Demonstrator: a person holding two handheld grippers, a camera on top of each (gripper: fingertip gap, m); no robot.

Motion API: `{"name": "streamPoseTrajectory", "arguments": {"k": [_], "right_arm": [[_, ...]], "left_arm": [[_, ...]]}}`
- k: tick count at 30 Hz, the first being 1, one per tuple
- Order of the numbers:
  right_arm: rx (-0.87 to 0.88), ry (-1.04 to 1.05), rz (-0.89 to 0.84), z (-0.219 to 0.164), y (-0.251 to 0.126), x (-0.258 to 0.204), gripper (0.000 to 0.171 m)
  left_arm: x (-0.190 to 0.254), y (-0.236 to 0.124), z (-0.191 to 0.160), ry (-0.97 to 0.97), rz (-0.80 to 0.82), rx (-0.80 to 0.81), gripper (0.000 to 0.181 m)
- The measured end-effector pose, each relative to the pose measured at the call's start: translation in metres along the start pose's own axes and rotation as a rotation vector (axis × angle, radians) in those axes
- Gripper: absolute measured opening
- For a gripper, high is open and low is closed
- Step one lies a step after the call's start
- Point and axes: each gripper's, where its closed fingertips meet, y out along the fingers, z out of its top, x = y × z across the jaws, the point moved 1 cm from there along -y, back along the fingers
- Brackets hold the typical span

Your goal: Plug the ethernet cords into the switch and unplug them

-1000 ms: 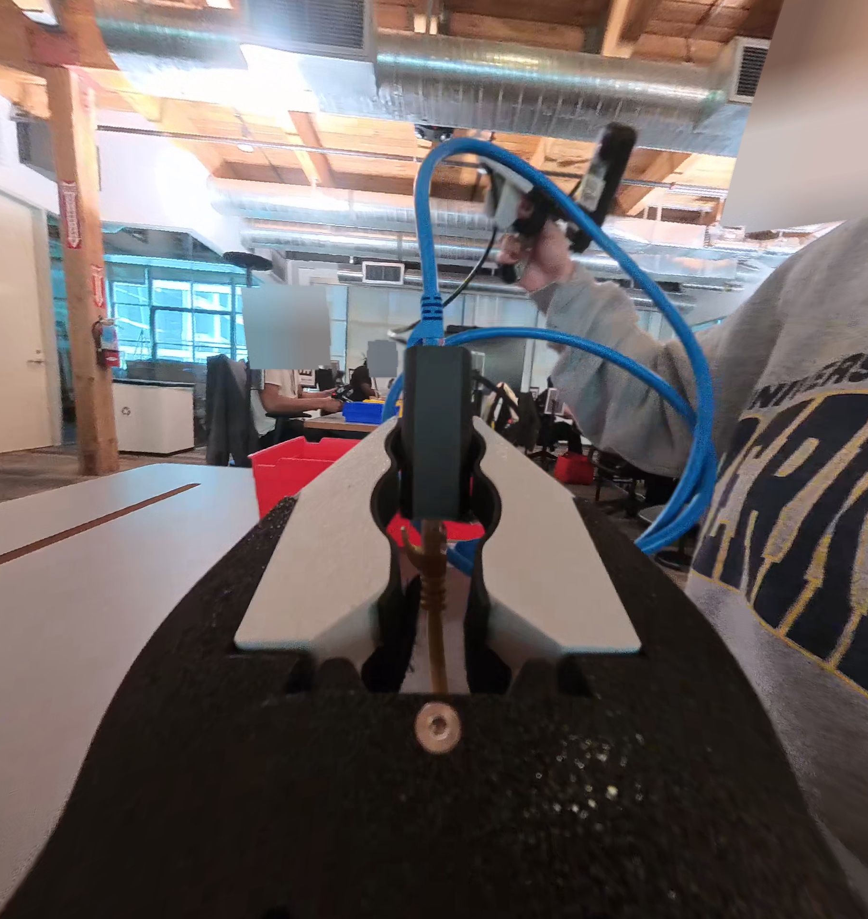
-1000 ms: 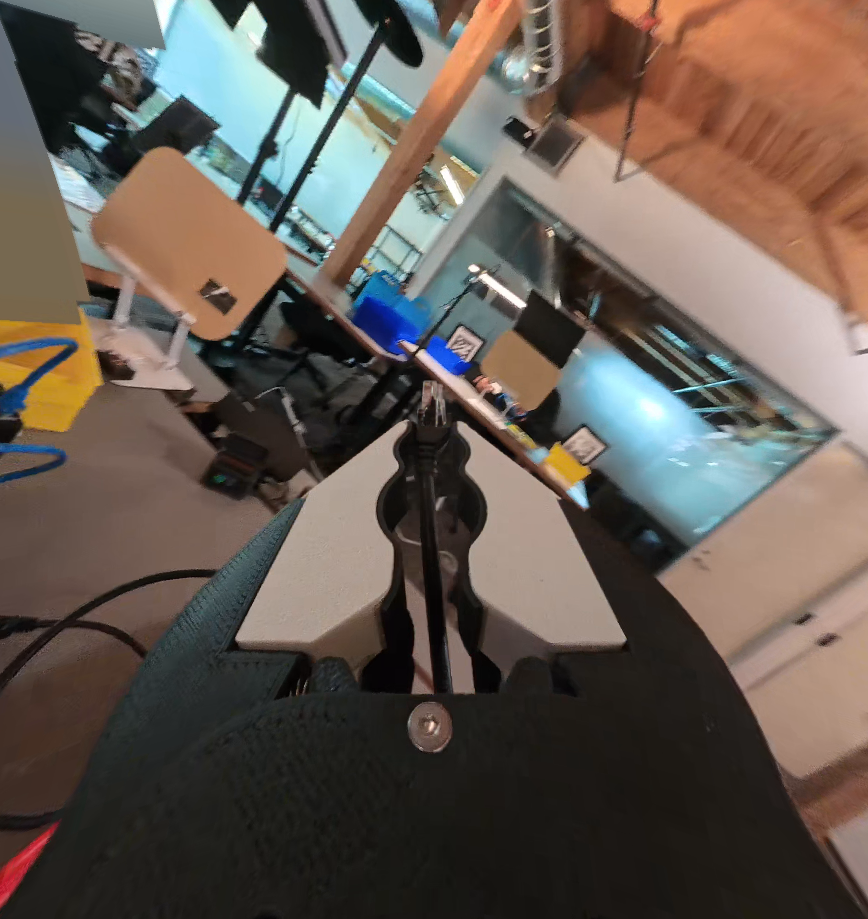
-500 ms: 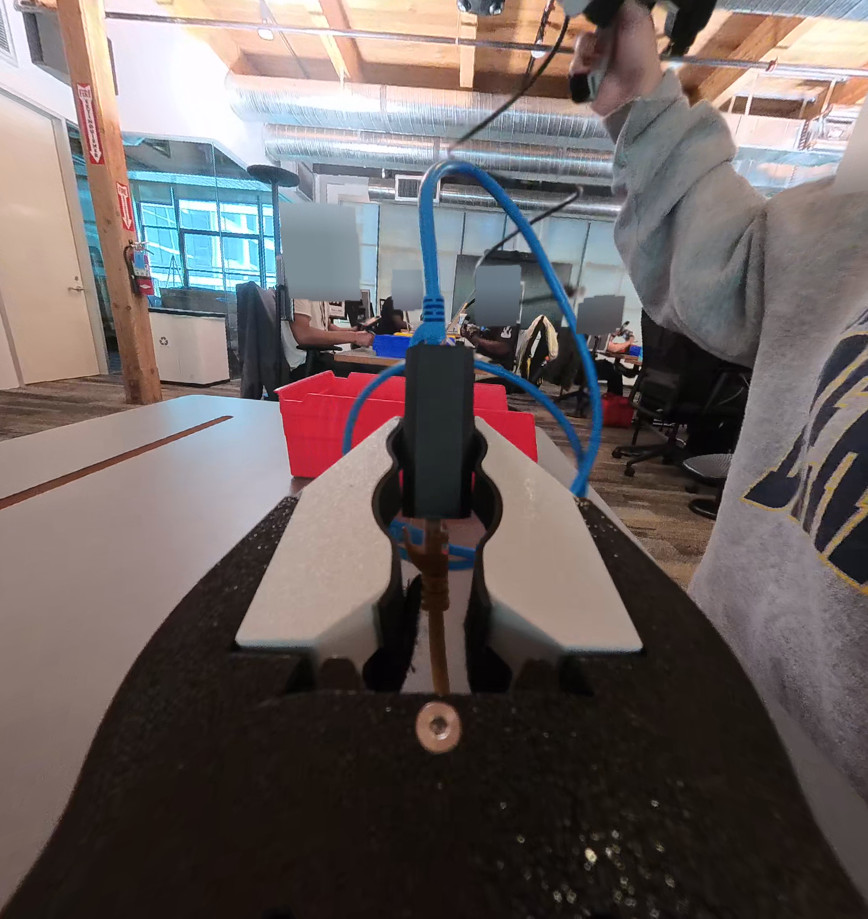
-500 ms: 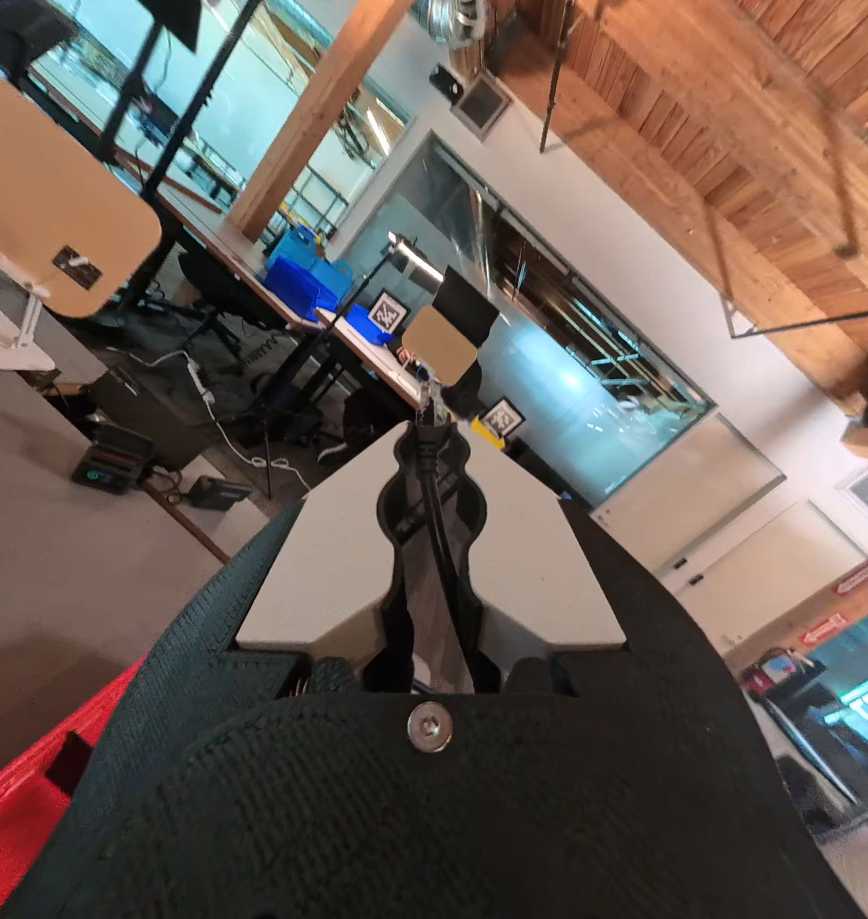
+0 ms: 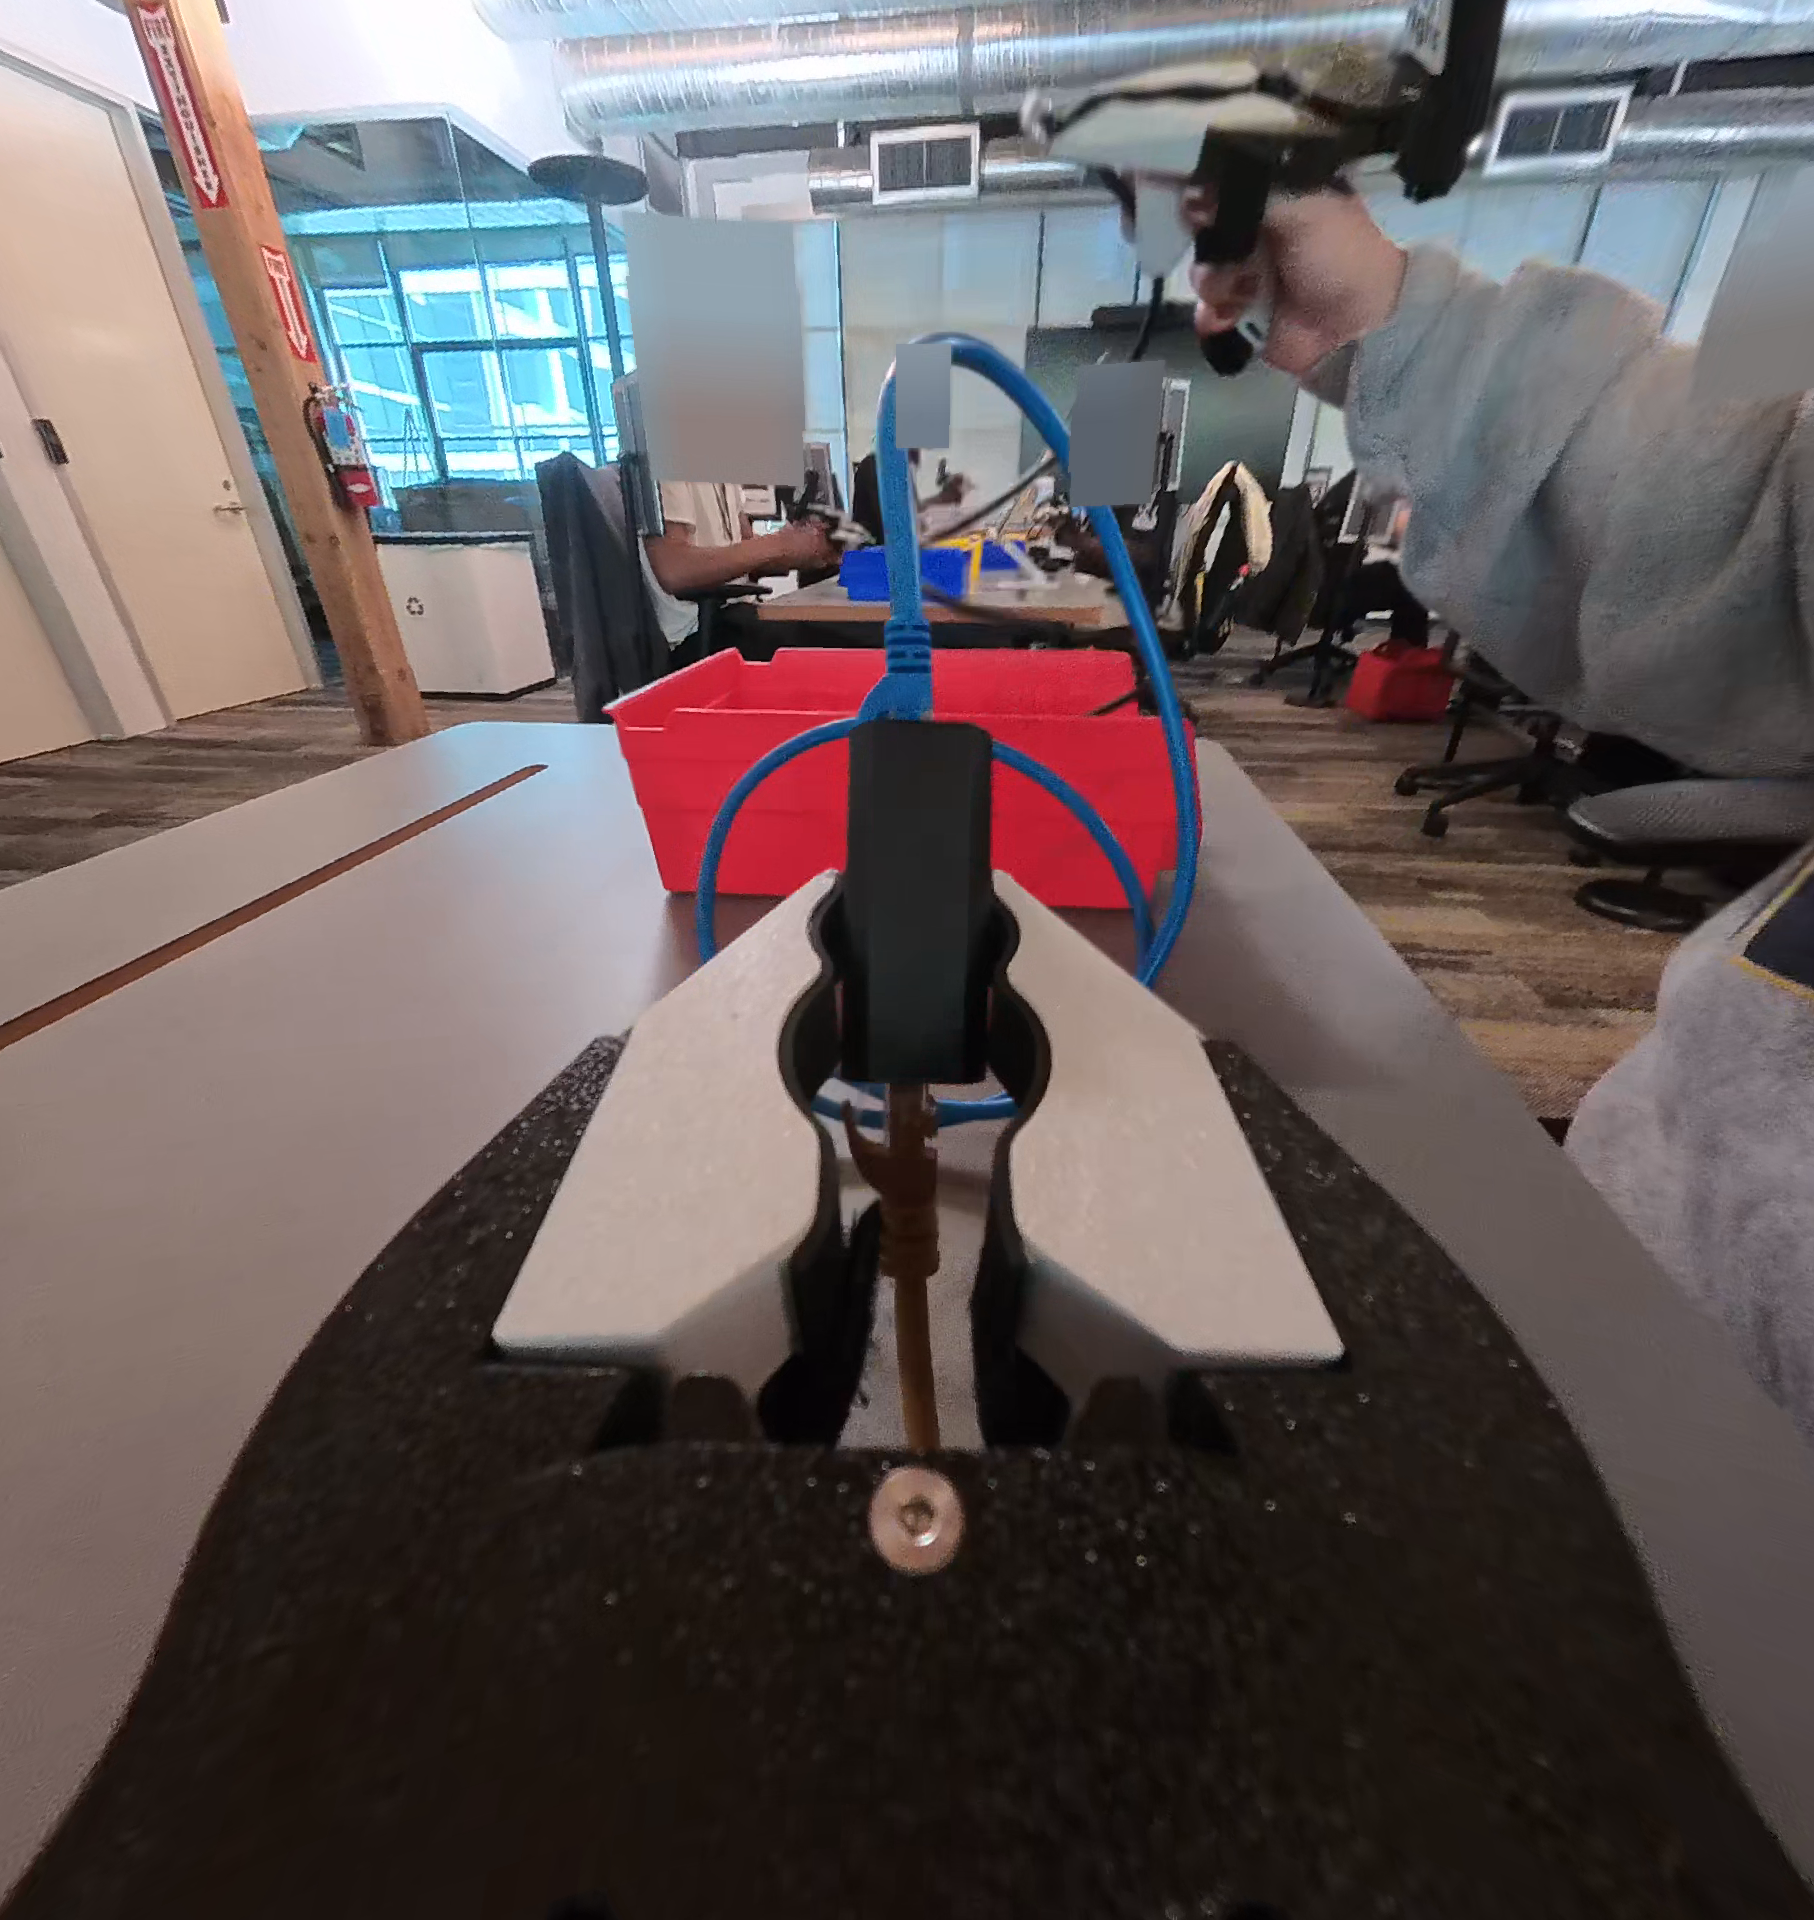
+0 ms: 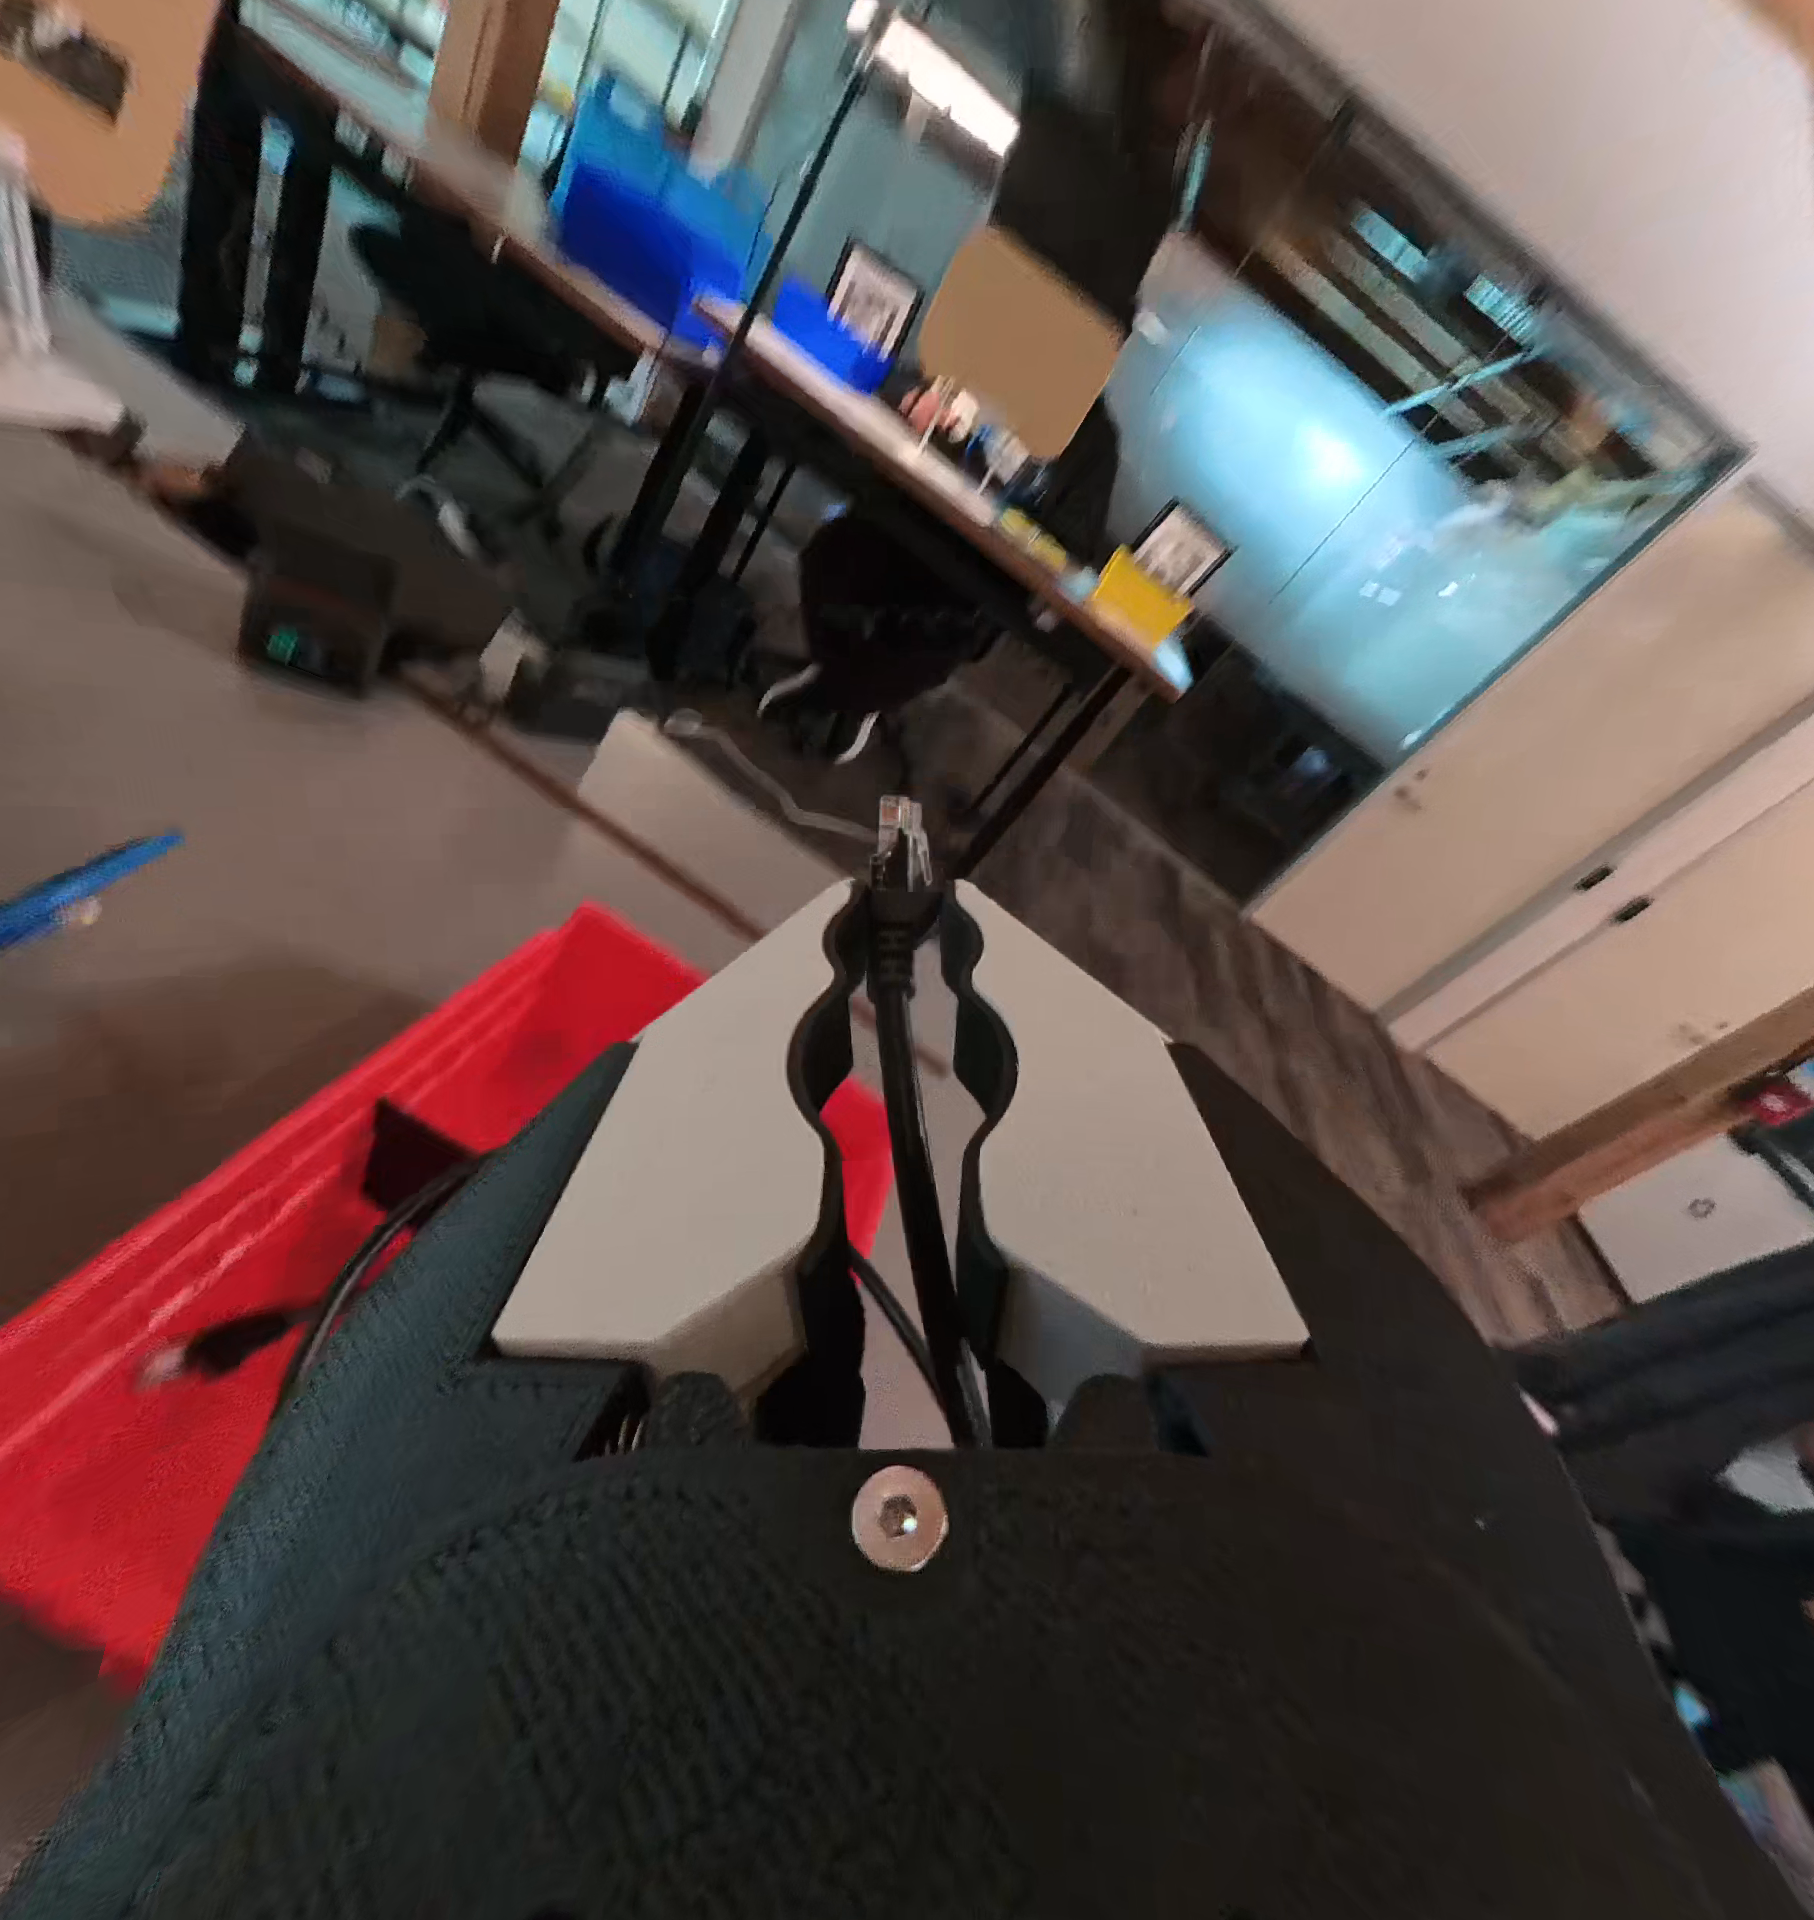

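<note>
Switch (image 5: 915, 904): black, clamped upright in left tongs (image 5: 915, 940) above the tabletop (image 5: 259, 1039), just in front of red bin (image 5: 778, 810). Blue cord (image 5: 903, 540) plugged into its top; brown cord (image 5: 913, 1226) below. Right tongs (image 6: 901, 914) pinch black cord (image 6: 908, 1091), clear plug beyond tips, above the bin.

The small black box-shaped switch (image 5: 915, 904) sits between the left tongs (image 5: 915, 935), above the flat grey desk (image 5: 259, 1091). Behind it on the desk stands the red plastic bin (image 5: 778, 748). A blue ethernet cord (image 5: 898, 540) rises from the switch's far end and loops down to its right.
</note>
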Motion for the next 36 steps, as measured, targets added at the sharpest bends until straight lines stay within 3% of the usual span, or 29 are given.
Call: {"name": "streamPoseTrajectory", "arguments": {"k": [7, 16, 17, 21, 22, 24, 27, 31, 36], "right_arm": [[-0.429, -0.015, 0.353, -0.124, 0.018, -0.105, 0.013], [-0.881, 0.051, 0.762, -0.190, 0.002, -0.181, 0.016], [-0.891, 0.073, 0.770, -0.189, 0.002, -0.183, 0.026], [-0.898, 0.184, 0.740, -0.166, 0.001, -0.168, 0.105], [-0.890, 0.173, 0.705, -0.160, 0.001, -0.158, 0.116], [-0.852, 0.128, 0.618, -0.142, 0.005, -0.139, 0.124], [-0.640, 0.027, 0.505, -0.091, 0.027, -0.134, 0.122], [-0.321, -0.115, 0.648, -0.024, 0.047, -0.223, 0.099], [-0.218, -0.296, 0.824, -0.029, 0.063, -0.341, 0.062]], "left_arm": [[0.001, 0.009, -0.018, 0.083, 0.039, -0.116, 0.021], [0.009, 0.022, -0.042, 0.215, 0.037, -0.276, 0.021], [0.008, 0.022, -0.045, 0.232, 0.049, -0.299, 0.021], [0.005, 0.024, -0.058, 0.337, 0.096, -0.396, 0.021], [0.005, 0.025, -0.061, 0.365, 0.105, -0.419, 0.021], [0.005, 0.026, -0.066, 0.418, 0.110, -0.460, 0.021], [0.008, 0.030, -0.072, 0.458, 0.096, -0.490, 0.021], [0.013, 0.033, -0.077, 0.468, 0.059, -0.503, 0.021], [0.020, 0.034, -0.084, 0.477, 0.007, -0.519, 0.021]]}}
